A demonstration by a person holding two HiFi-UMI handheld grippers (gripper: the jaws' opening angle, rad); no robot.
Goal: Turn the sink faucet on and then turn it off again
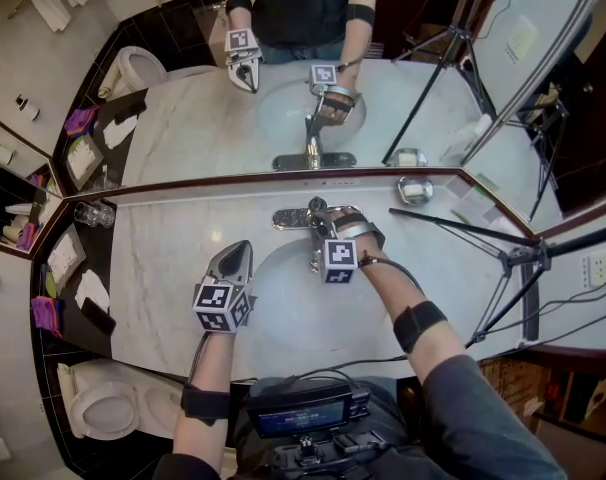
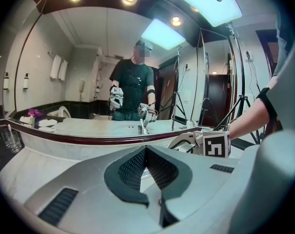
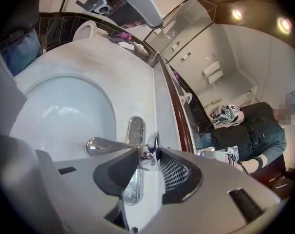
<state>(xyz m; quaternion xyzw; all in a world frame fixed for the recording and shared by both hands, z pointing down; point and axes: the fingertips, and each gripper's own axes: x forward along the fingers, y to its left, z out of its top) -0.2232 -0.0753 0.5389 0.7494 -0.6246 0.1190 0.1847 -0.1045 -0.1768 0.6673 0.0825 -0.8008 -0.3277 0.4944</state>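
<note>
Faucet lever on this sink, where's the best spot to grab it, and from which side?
Pinch the lever at its thin upright end above the spout, coming from the basin side, angled down. It is narrow there, so pads seat on both faces, as the right gripper sits now.

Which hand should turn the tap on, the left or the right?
The right. The right gripper has the handle pinched between its jaws. The left gripper is shut and hangs at the side of the basin, away from the handle.
</note>
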